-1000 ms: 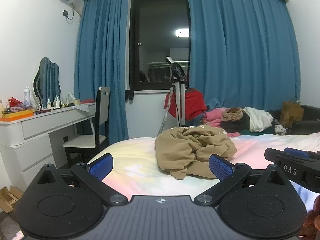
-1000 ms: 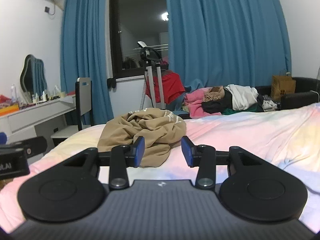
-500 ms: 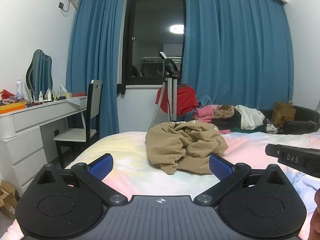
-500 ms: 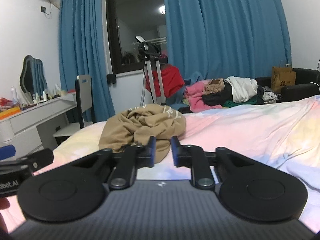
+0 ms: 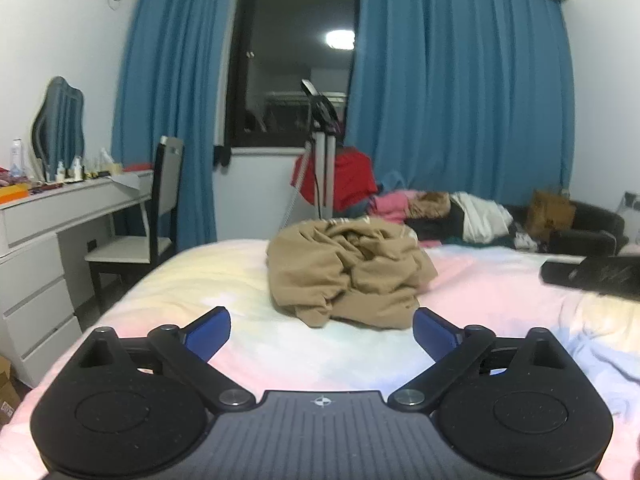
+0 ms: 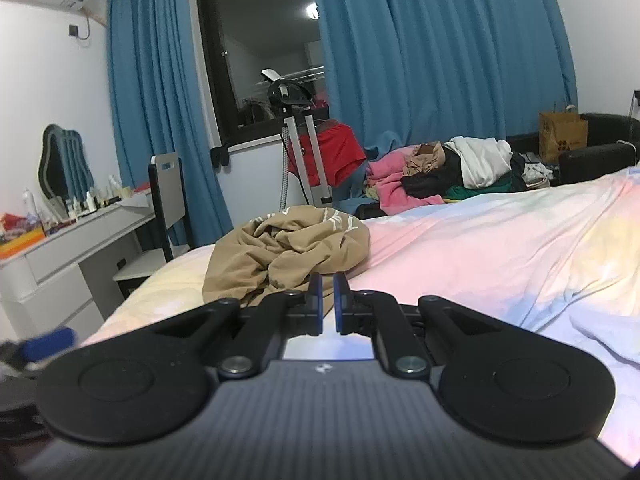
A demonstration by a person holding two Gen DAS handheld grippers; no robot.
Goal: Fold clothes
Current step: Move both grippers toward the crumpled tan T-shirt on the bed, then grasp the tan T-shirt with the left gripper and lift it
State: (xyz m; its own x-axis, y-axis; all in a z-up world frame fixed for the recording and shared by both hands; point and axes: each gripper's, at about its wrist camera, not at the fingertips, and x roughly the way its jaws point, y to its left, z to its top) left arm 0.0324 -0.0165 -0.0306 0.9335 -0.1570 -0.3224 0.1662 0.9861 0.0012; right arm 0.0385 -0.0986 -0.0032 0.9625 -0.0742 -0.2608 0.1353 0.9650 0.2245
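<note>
- Since a second ago, the right gripper (image 6: 327,304) has drawn its blue-padded fingers from a wide gap to a narrow slit, with nothing between them; it hovers above the bed (image 6: 500,248).
- Left gripper (image 5: 320,330) keeps its fingers spread wide and empty, the flat blue pads (image 5: 208,334) angled outward on black linkage arms.
- Between and beyond those pads lies the tan garment (image 5: 348,272), a soft, matte, crumpled heap with deep folds, resting on the bed's near-left part.
- Bedding is a smooth, lightly wrinkled sheet in pastel pink, yellow and blue.
- Behind it, a mixed pile of clothes (image 6: 452,172) sits beside a dark sofa (image 6: 596,148), below heavy pleated blue curtains (image 6: 440,48).
- At the left stand a white drawer desk (image 5: 44,252) and a chair (image 5: 156,216).
</note>
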